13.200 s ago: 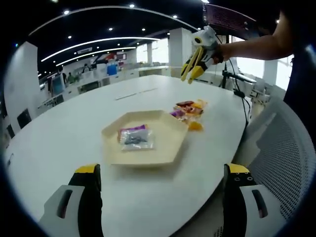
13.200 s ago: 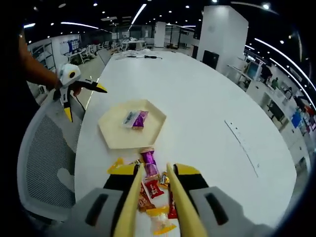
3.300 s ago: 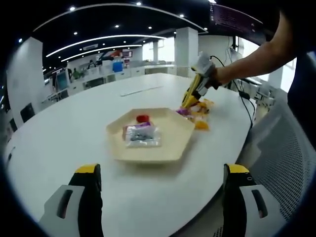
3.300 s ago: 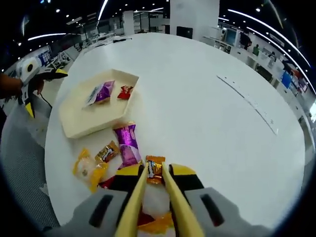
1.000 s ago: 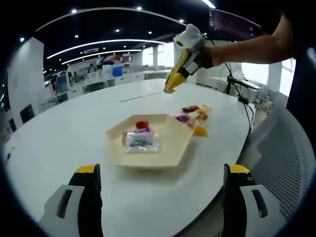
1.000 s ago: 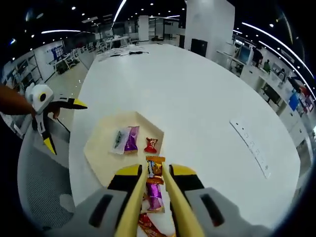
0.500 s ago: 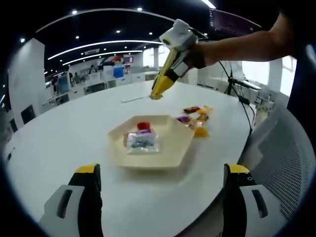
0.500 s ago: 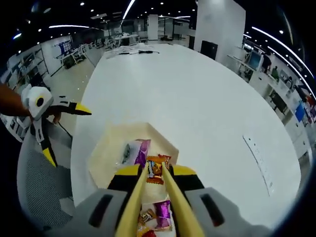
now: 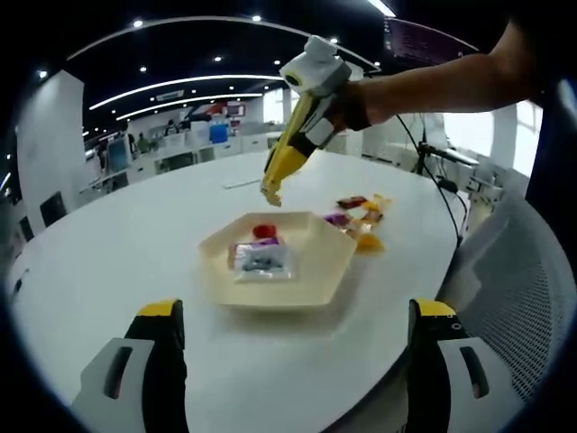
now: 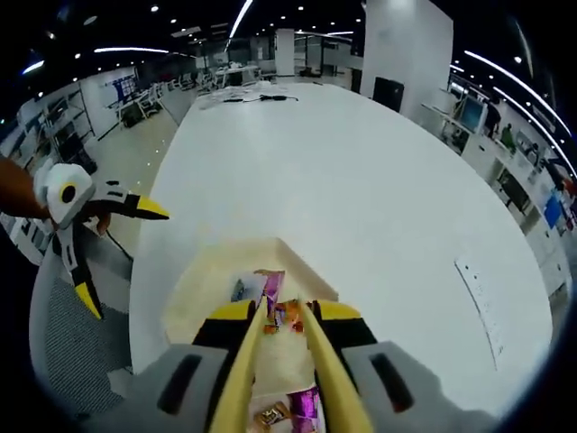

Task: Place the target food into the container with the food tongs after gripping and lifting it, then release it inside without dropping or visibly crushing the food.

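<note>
Since a second ago the right gripper has carried the orange candy over the tray, tongs pinching it. Left gripper, spread, idles at 6 o'clock. Only lowering and release remain.

You have one hexagonal tray, two wrapped snacks in it, and roughly five more loose beside it.

Matt cream tray; glossy white table; shiny foil-look candy wrappers.
</note>
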A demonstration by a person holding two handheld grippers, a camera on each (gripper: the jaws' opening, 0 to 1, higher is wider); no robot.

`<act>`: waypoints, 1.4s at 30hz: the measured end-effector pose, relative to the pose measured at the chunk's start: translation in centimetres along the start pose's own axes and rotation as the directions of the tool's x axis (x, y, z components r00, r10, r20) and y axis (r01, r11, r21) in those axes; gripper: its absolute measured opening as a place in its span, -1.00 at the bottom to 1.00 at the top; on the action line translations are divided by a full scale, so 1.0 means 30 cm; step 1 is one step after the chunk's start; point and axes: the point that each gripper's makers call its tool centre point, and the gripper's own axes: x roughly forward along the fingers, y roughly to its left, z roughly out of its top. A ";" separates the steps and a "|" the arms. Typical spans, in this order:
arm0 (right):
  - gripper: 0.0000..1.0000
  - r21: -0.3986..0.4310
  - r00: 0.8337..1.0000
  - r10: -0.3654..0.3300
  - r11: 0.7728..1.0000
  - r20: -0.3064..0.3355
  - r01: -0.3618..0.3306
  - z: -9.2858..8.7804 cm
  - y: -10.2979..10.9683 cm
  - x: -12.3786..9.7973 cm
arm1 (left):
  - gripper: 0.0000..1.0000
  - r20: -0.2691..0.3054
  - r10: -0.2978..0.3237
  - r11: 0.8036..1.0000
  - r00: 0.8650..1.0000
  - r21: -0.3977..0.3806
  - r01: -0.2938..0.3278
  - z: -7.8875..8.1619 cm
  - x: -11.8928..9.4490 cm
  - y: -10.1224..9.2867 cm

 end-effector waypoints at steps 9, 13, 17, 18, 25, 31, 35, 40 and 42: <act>-0.51 0.003 1.000 -0.015 1.000 0.021 0.015 0.009 -0.013 -0.022 | 0.99 0.002 -0.001 1.000 1.000 -0.002 0.001 0.002 0.001 0.000; -0.50 -0.011 0.999 -0.018 1.000 0.031 0.019 0.011 -0.012 -0.035 | 0.99 0.000 -0.001 1.000 1.000 -0.002 0.001 0.001 0.001 0.000; -0.50 -0.006 0.999 -0.021 1.000 0.041 0.021 0.007 -0.018 -0.052 | 0.99 -0.001 0.000 1.000 1.000 -0.001 0.000 -0.001 0.001 0.002; -0.50 -0.006 0.999 -0.024 1.000 0.044 0.024 0.006 -0.017 -0.055 | 0.99 -0.001 0.001 1.000 1.000 0.001 -0.001 0.000 0.001 0.002; -0.50 -0.022 0.998 -0.036 0.999 0.043 0.037 -0.021 -0.017 -0.083 | 0.99 -0.004 -0.002 1.000 1.000 0.003 0.002 -0.002 0.001 0.000; -0.50 -0.024 0.998 -0.040 0.999 0.045 0.041 -0.058 -0.012 -0.110 | 0.99 -0.004 -0.003 1.000 1.000 0.003 0.003 -0.001 0.001 -0.002; -0.49 -0.020 0.998 -0.051 0.998 0.048 0.051 -0.084 -0.016 -0.132 | 0.99 -0.005 -0.005 1.000 1.000 0.005 0.005 -0.003 0.001 -0.004; -0.49 -0.012 0.997 -0.060 0.998 0.051 0.060 -0.116 -0.016 -0.150 | 0.99 -0.007 -0.007 1.000 1.000 0.005 0.007 -0.004 0.003 -0.005; -0.48 -0.011 0.997 -0.063 0.998 0.050 0.064 -0.129 -0.012 -0.159 | 0.99 -0.008 -0.008 1.000 1.000 0.004 0.008 -0.003 0.002 -0.007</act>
